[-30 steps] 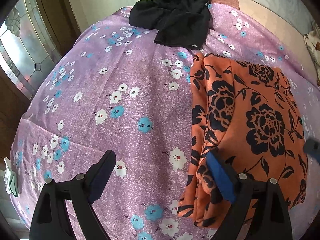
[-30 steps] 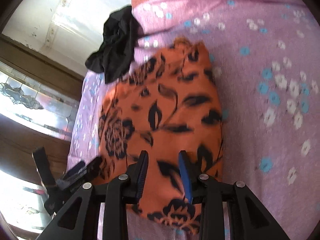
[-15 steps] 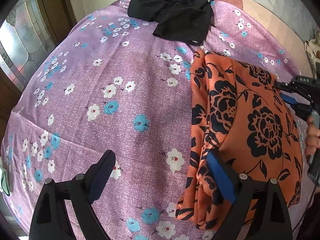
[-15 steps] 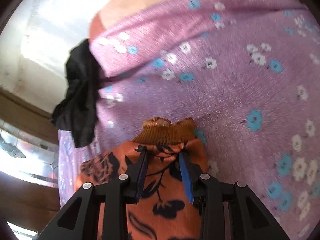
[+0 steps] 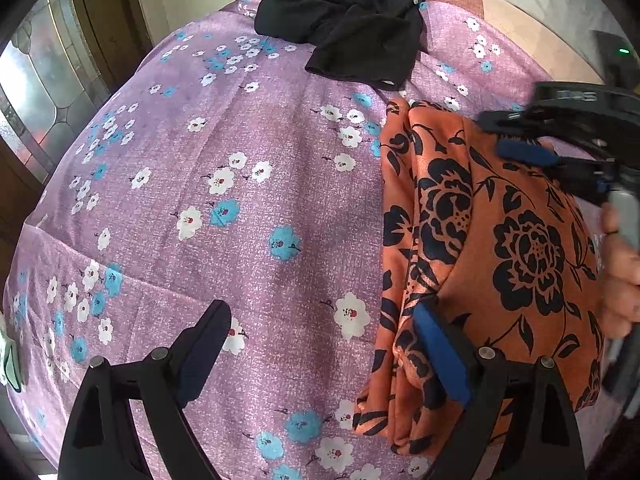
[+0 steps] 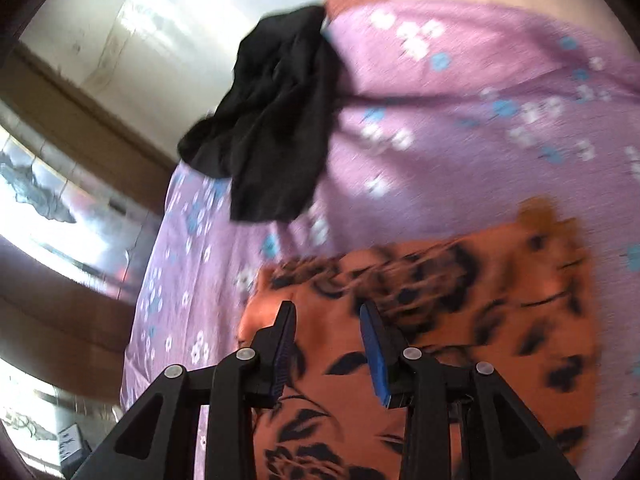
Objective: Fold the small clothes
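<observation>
Since a second ago, the right hand-held gripper (image 6: 328, 344) has travelled across the folded orange garment with black flower print (image 5: 500, 248), from its near end toward its far end; in the left wrist view it now reaches in from the right over the garment's far edge, with the person's hand (image 5: 622, 276) behind it. Its jaws stand partly apart, a narrow gap between the blue pads, and nothing is pinched between them; the orange cloth lies below the fingertips, and the blur hides whether the tips touch it. The gap looks the same as before.

The left hand-held gripper (image 5: 320, 352) has kept its place. Its jaws are spread wide and hold nothing: one finger hangs over the bare purple bedsheet with white and blue blossoms (image 5: 240, 220), the other over the near left edge of the orange garment, where the layered folds show. Whether that pad touches the cloth cannot be told.

The orange garment lies folded into a long rectangle on the right part of the bed, its ribbed brown waistband (image 6: 540, 216) at the far end. A crumpled black garment (image 5: 356, 24) sits unfolded at the far edge of the bed, just beyond the orange one and apart from it. A wooden frame with leaded glass panes (image 5: 36, 92) stands past the left edge of the bed.
</observation>
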`<action>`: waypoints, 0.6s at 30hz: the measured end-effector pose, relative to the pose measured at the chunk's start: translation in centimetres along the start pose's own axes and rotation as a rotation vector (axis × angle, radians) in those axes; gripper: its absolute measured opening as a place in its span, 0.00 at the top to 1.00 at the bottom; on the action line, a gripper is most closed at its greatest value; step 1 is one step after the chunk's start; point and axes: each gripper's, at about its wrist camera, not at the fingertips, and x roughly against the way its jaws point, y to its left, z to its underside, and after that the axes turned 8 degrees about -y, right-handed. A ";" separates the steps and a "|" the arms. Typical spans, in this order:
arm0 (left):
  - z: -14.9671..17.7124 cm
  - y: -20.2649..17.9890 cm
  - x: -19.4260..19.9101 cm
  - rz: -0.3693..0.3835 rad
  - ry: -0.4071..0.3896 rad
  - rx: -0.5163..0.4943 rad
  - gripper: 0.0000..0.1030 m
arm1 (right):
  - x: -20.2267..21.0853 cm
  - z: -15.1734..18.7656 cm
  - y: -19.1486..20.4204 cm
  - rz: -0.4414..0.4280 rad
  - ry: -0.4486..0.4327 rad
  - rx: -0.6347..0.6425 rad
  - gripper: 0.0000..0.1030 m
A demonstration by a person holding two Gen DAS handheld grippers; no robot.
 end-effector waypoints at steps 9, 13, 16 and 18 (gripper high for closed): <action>0.0 0.1 0.2 0.000 0.003 -0.002 0.09 | -2.4 0.7 0.9 0.001 0.001 0.037 0.64; 0.0 0.1 0.4 -0.003 0.000 -0.001 0.09 | -0.2 1.0 1.1 -0.049 -0.015 0.034 0.64; 0.1 0.0 0.4 -0.006 -0.001 0.000 0.09 | 1.3 1.9 1.7 -0.101 -0.021 0.046 0.64; 0.1 0.0 0.4 -0.008 -0.002 -0.002 0.09 | 1.5 2.4 1.9 -0.129 -0.006 0.045 0.64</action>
